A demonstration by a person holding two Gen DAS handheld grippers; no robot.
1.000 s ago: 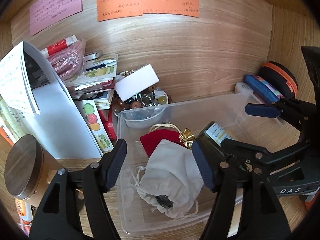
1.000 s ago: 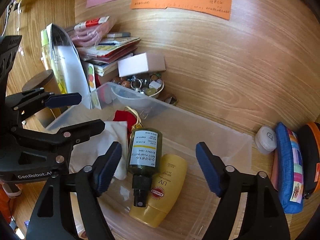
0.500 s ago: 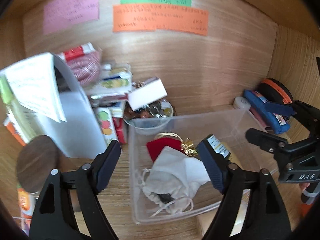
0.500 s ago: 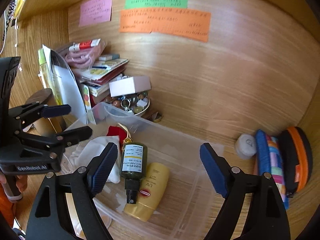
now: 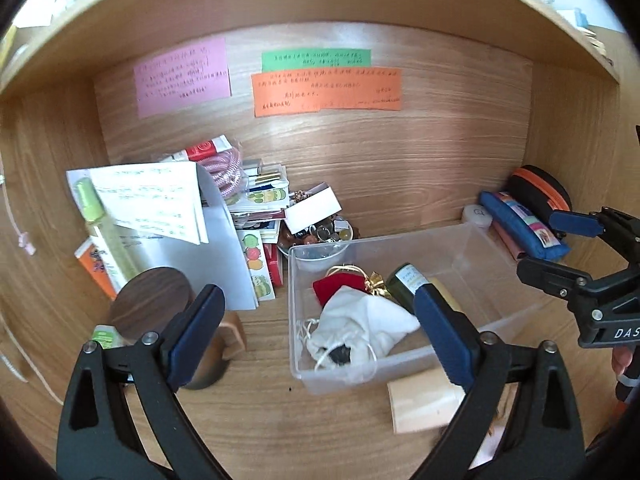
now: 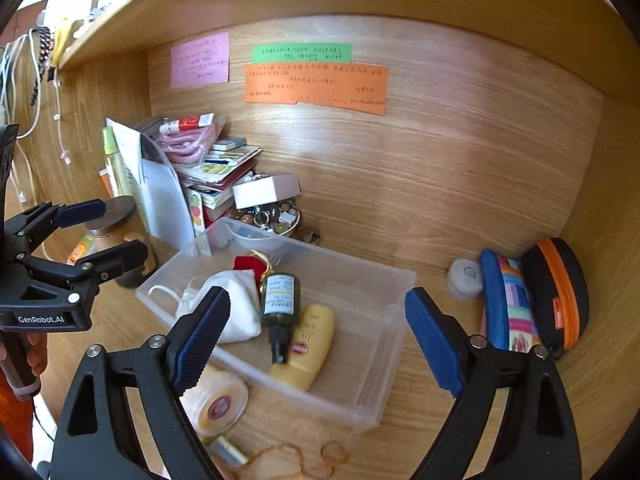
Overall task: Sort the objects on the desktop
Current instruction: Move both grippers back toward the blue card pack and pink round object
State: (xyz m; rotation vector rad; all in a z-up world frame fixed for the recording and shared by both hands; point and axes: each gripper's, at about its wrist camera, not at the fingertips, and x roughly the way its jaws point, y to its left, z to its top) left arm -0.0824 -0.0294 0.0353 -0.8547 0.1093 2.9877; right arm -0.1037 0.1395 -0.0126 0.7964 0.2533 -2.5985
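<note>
A: What is in the clear rectangular plastic bin (image 6: 372,364)?

B: Four things. A white cloth drawstring pouch (image 6: 236,304) lies at its left end, with a small red velvet pouch (image 6: 247,264) tied with gold cord behind it. Beside them lies a dark green glass pump bottle (image 6: 280,304) with a pale printed label, nozzle toward the camera, touching a yellow plastic tube (image 6: 308,344) with a red oval mark.

A: And where is the bin?

B: On the wooden table (image 5: 280,412), in the middle, its long side slanting back to the right.

A: The tongs?

B: The left tongs (image 5: 316,336) are spread wide and empty, held above the bin's near left part. The right tongs (image 6: 316,336) are also spread and empty, over the bin's near edge.

A: What is around it?

B: Three paper notes on the back wall: one pink (image 5: 182,76), one green (image 5: 316,60), one orange (image 5: 326,90). At the right stand a blue fabric pencil case (image 6: 506,304), a black round case with an orange zip (image 6: 560,292), and a small white round jar (image 6: 464,278). A roll of tape (image 6: 218,400) lies in front of the bin.
</note>
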